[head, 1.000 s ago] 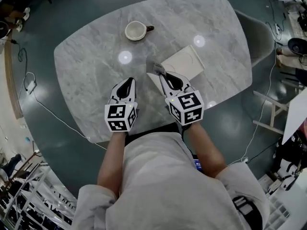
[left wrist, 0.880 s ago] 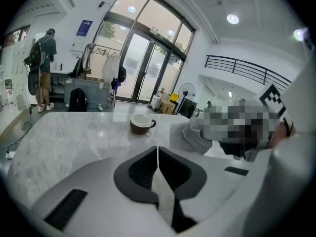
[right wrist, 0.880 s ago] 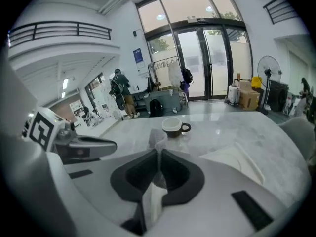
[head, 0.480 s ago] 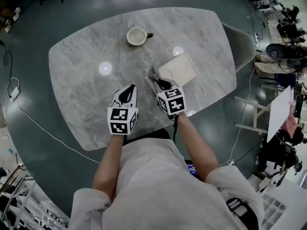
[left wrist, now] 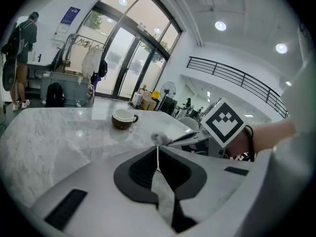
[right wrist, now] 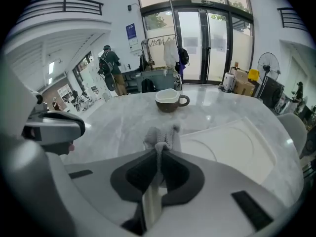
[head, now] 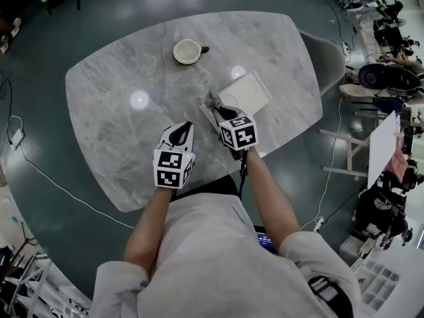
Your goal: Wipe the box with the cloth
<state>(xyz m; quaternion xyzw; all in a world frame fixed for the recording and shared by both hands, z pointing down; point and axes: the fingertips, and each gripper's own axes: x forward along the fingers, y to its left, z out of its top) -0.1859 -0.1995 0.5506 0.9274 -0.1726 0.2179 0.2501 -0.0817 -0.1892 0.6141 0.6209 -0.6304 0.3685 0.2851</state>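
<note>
Jaws of the right gripper point(right wrist: 159, 154) are pressed together on a bunched grey cloth point(right wrist: 160, 134), which pokes out past the tips in a small wad; those of the left gripper point(left wrist: 158, 151) are closed to a thin seam with nothing between them.

Largest in view is the grey marble table point(head: 119, 105), rounded at its corners; on its right half lies the flat white box point(head: 246, 91), set at an angle, with a faint circle on its lid; toward the far edge stands a cup point(head: 187, 50), well apart from the box; smallest is the cloth, held at the box's near-left edge, and whether it touches the box I cannot tell.

Risks, as I judge them: the box looks light and lies loose on smooth stone, so a sideways wipe could shove or turn it, since the left gripper is not steadying it; only a pinch of cloth is gripped, so a firm drag may pull it free, or the hard jaw tips may scrape the lid instead of the cloth.

Both forearms reach forward from the body, roughly side by side; the right stretches further and angles toward the box, tips tilted down; the left hovers over bare table closer to the near edge, pointing ahead.
</note>
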